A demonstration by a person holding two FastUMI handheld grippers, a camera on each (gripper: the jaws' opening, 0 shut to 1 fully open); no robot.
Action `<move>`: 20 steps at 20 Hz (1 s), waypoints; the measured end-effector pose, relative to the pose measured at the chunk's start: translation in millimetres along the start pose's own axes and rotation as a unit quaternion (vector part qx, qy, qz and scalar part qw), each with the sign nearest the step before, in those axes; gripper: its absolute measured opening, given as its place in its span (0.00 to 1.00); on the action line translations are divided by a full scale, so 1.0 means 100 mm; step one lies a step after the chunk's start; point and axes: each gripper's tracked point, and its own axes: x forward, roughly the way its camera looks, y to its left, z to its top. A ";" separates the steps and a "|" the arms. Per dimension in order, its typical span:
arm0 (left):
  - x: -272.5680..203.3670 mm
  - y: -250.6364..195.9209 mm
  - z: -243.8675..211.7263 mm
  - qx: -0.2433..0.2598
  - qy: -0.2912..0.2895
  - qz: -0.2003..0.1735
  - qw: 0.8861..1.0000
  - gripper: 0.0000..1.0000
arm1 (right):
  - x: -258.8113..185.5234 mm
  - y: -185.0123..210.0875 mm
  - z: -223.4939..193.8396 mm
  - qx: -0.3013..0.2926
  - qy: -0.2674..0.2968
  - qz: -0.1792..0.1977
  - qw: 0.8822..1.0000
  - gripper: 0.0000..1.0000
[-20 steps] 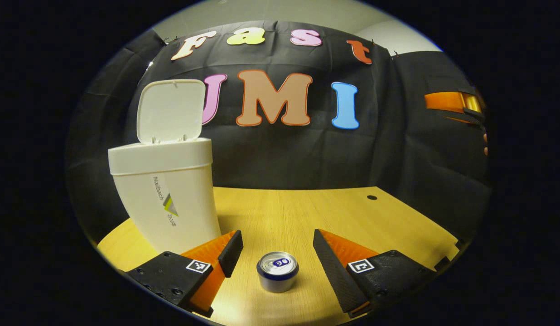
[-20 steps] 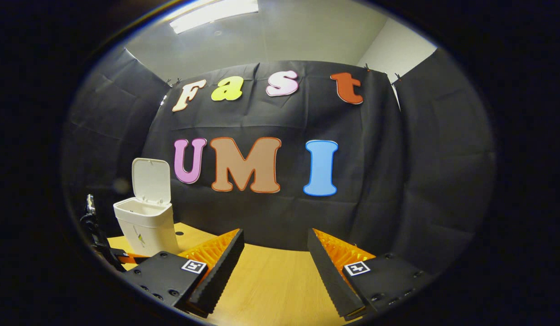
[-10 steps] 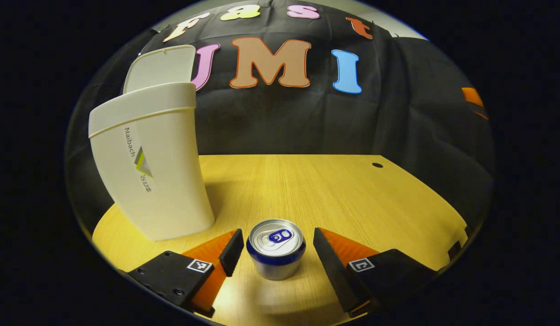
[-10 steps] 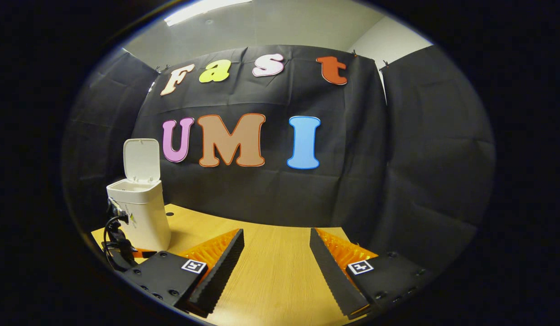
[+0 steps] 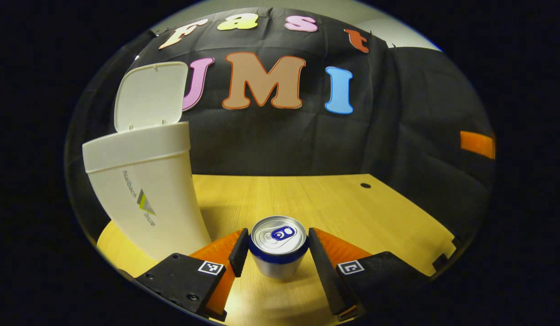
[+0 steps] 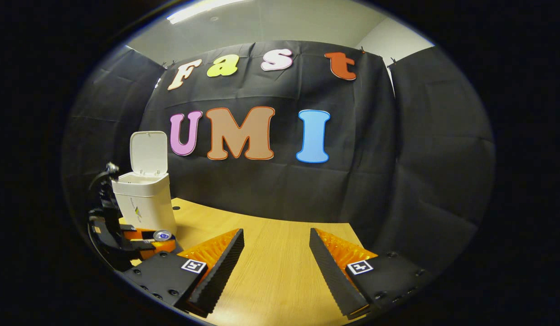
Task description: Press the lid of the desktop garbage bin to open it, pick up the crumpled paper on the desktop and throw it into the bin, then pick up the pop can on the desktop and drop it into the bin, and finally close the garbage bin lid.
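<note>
- The left gripper (image 5: 277,246) had its two fingers closed against the sides of the pop can (image 5: 278,246), which stood upright on the desktop (image 5: 334,203); each pad met the can wall just under the rim.
- The can's lower part was partly hidden by the fingers, and whether its base rested on the wood or hung just clear of it could not be told.
- The garbage bin (image 5: 146,190) stood just beside the can on the near left, its lid (image 5: 148,96) raised upright; the lens bent its wall, and its inside was hidden from the left gripper view.
- The crumpled paper could not be made out; the bin's inside was out of sight.
- The right gripper (image 6: 275,258) was released, fingers wide apart over bare wood, well apart from the bin.
- In the right gripper view the left gripper (image 6: 142,242) showed small and dim at the far left, partly cut off, with the can top (image 6: 162,235) just visible beside the bin (image 6: 144,203).
- A small dark hole (image 5: 365,185) marked the desktop near the wall.
</note>
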 end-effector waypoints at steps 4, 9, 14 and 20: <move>-0.07 0.11 0.78 0.008 -0.065 0.003 0.998 0.76 | 0.04 0.08 -0.01 0.006 -0.002 0.007 1.000 0.97; -0.19 0.49 1.60 0.018 -0.138 0.034 0.990 0.75 | 0.07 0.16 -0.09 0.007 0.002 0.015 1.000 0.97; -0.20 1.13 2.08 0.057 -0.176 0.095 0.978 0.75 | 0.08 0.19 -0.12 0.007 0.008 0.017 1.000 0.97; -0.06 1.94 1.97 0.022 -0.139 0.166 0.976 0.75 | 0.12 0.26 -0.17 0.000 0.015 0.022 1.000 0.97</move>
